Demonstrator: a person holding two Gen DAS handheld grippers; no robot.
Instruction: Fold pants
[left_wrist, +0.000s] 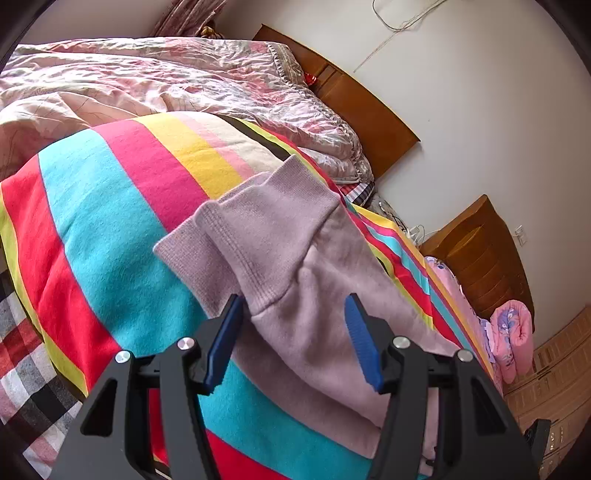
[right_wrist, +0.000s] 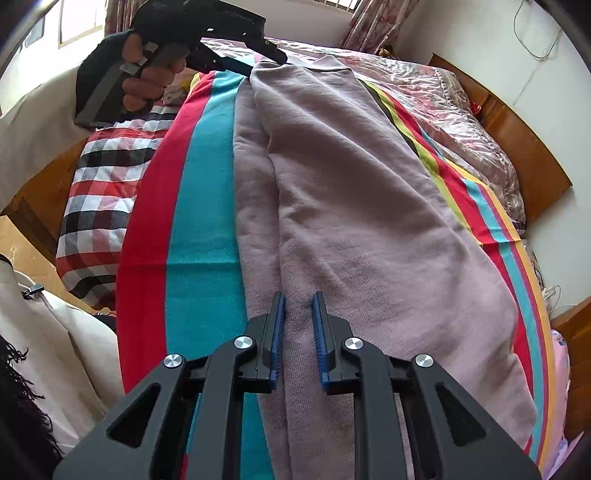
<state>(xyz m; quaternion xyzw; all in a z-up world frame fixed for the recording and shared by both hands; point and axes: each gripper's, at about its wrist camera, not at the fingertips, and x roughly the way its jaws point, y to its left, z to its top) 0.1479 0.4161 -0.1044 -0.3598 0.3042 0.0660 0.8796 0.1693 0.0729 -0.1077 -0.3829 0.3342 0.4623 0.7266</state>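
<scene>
Both tongs were over the pants (right_wrist: 369, 206), which lay lengthwise on a striped blanket (right_wrist: 199, 206) across the bed, one leg folded onto the other.

Left tongs (left_wrist: 293, 314): jaws stood apart, pointing down at a slant toward the ribbed cuffs (left_wrist: 258, 229). The two cuffs lay stacked, slightly offset, at the far end of the garment. Lilac cloth lay between and below the blue pads (left_wrist: 360, 339); the left-hand pad sat just beside the cuff seam, the other over the leg fabric. Neither pad could be seen pressing on the cloth. In the right wrist view the same tool appeared at the top, held by a hand (right_wrist: 147, 74) in a dark fingerless glove, fingers curled round the handle, its tip at the cuff end of the pants.

Right tongs (right_wrist: 298, 310): jaws stood narrow, pointed steeply down at the waist end. A ridge of the fabric along the fold line ran up between the pads (right_wrist: 318, 332) (contact with both pads looked likely, but the pinch itself could not be confirmed).

Surroundings: a pink quilt (left_wrist: 184, 81) was bunched beyond the blanket, a checked pillow (right_wrist: 99, 192) lay to the left, and a wooden headboard (left_wrist: 369, 107) stood against the white wall.
</scene>
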